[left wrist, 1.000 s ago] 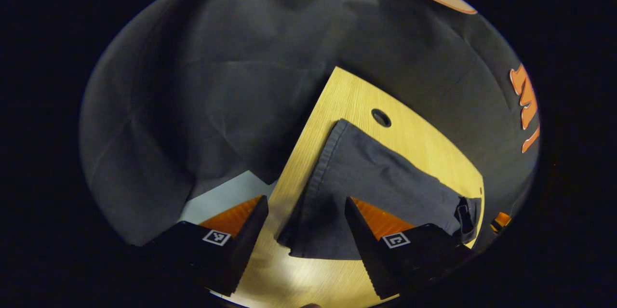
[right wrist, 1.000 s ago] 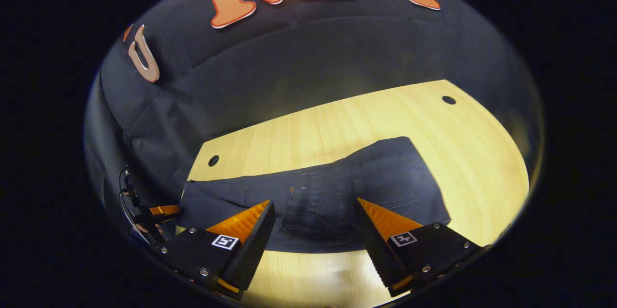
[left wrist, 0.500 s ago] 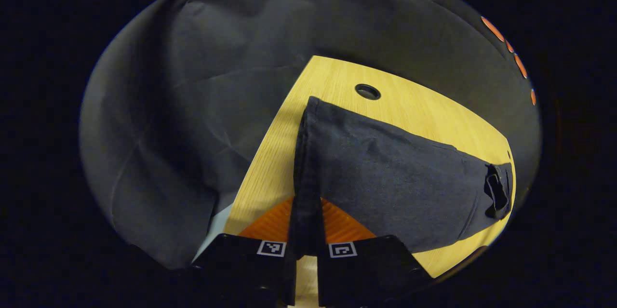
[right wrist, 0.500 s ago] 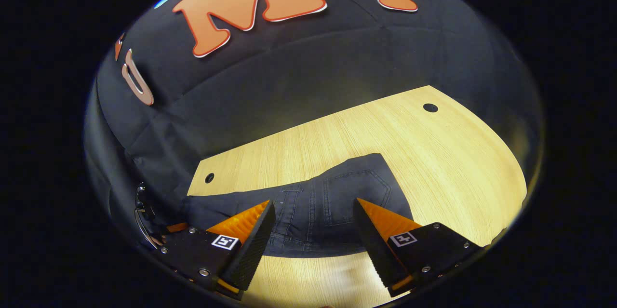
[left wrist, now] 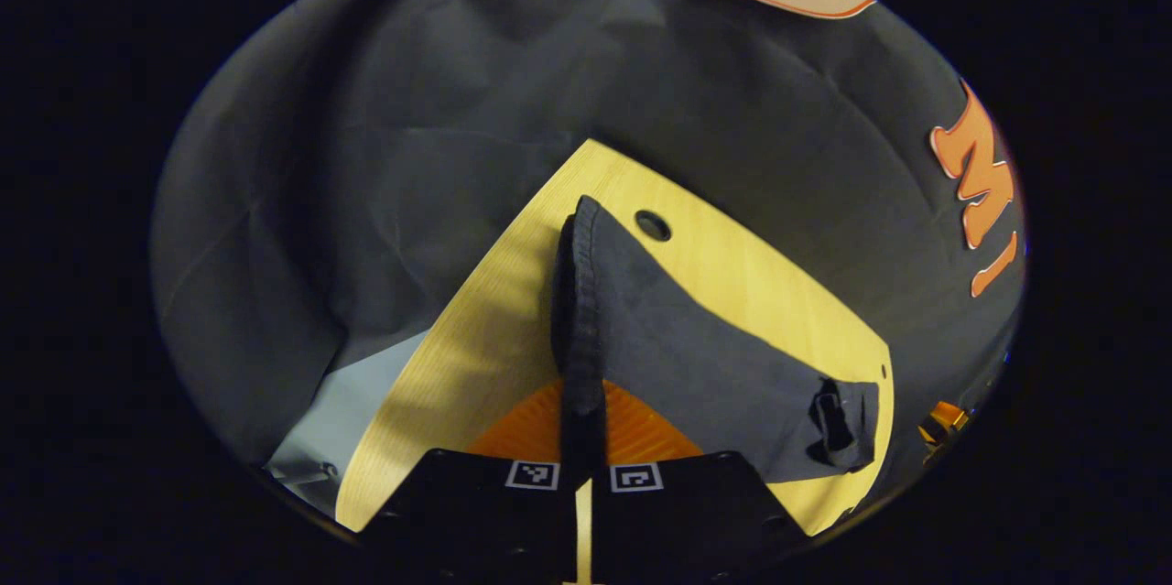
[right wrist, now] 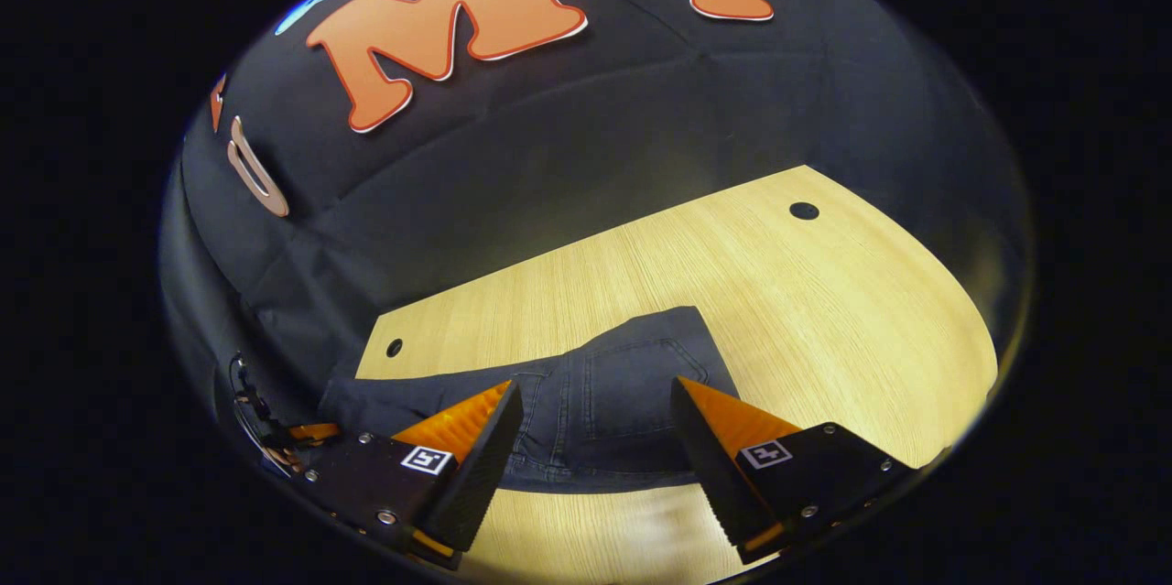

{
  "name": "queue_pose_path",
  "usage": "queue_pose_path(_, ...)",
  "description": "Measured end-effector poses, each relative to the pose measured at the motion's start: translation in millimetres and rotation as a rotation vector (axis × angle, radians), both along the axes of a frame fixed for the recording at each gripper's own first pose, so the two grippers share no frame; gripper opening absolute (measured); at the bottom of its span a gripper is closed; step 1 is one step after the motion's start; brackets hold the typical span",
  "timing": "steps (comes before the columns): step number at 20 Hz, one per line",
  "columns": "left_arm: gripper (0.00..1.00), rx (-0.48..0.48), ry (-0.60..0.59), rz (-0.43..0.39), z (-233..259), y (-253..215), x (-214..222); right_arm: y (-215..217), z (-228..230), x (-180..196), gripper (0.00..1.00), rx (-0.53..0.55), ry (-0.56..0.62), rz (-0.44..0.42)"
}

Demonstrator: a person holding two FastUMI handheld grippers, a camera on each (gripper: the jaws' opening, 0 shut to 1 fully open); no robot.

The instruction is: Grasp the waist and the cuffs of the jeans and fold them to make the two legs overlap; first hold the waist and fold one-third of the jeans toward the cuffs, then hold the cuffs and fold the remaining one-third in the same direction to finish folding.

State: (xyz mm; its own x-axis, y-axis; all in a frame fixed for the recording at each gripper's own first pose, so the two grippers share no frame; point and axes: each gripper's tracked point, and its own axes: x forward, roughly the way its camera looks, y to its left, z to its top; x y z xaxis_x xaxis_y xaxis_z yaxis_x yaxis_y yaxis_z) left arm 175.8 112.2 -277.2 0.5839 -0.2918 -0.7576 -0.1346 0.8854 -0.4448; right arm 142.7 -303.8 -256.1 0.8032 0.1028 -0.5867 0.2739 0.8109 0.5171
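Note:
Dark blue jeans (left wrist: 696, 356) lie on a light wooden table (left wrist: 439, 384). In the left gripper view my left gripper (left wrist: 583, 402) is shut on the hemmed cuff edge (left wrist: 579, 292), which stands up in a ridge between the fingers. The leg runs away to the right toward the waist (left wrist: 838, 425). In the right gripper view my right gripper (right wrist: 595, 438) stands open just above the waist end of the jeans (right wrist: 623, 384), a back pocket (right wrist: 641, 388) lying between its fingers. Nothing is pinched there. The left gripper (right wrist: 275, 438) shows at the far left.
The table (right wrist: 732, 274) has a cable hole near each far corner (right wrist: 804, 211) (right wrist: 394, 348) (left wrist: 652, 225). Black cloth walls close in behind it. Bare wood lies right of the waist (right wrist: 870, 338). A pale floor patch (left wrist: 330, 411) shows beyond the table's left edge.
My left gripper went from open to shut on the cuff edge and raised it into a ridge. The right gripper stayed open and drifted nearer the waist's edge.

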Motion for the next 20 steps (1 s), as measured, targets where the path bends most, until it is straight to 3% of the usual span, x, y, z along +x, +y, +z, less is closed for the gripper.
queue_pose_path(10, 0.06, -0.081, -0.195, -0.063, 122, -86, 8, -24, 8, -2, 0.98, -0.016, -0.053, 0.039)
queue_pose_path(20, 0.06, -0.151, -0.293, -0.241, 204, -244, 5, -52, 18, -10, 0.99, -0.054, -0.121, 0.05)
